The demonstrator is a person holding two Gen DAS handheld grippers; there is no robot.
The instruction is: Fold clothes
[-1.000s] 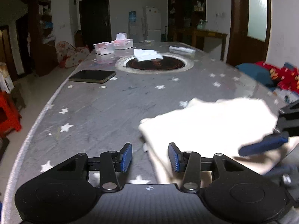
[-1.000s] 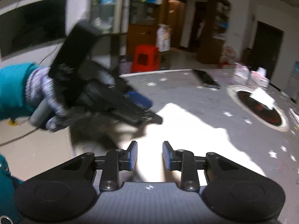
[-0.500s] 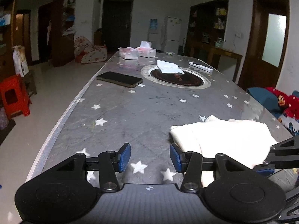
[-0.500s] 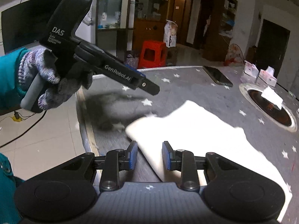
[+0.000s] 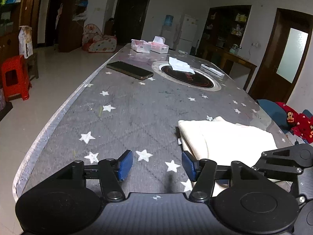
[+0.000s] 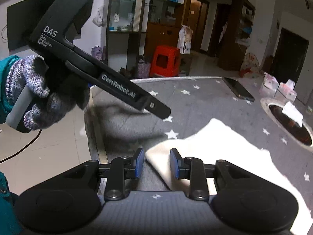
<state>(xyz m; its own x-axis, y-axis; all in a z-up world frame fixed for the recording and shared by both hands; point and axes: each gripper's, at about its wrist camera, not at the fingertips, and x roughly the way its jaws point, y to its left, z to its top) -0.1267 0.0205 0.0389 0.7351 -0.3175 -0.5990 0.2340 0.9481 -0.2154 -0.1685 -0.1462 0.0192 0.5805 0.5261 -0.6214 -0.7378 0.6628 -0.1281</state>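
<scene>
Since a second ago, the left hand-held gripper (image 5: 155, 165) has pulled off the cream garment (image 5: 225, 137) and swung out over bare desk (image 5: 127, 113); its jaws are opening, with nothing between them but the star-patterned top. Earlier its right pad sat over the cloth's near edge; now the garment lies clear to its right. The right hand-held gripper (image 6: 156, 163) has changed little: its blue pads stand a little apart, with the garment's near-left corner showing between them, and neither pad visibly presses the fabric.

My reading is that a fold has just been laid down and released. The garment rests flat near the desk's near end, doubled, with a layered edge on its left side, so either another fold or a tidying pass comes next.

From the left wrist camera, the layering of that folded edge is plain, as are red clothes (image 5: 297, 121) off the desk's right side. Only the right wrist view shows the gloved hand (image 6: 39, 101) gripping the left tool's handle, raised above the desk rather than touching it, and how far the garment stretches toward the round inset (image 6: 289, 123).
</scene>
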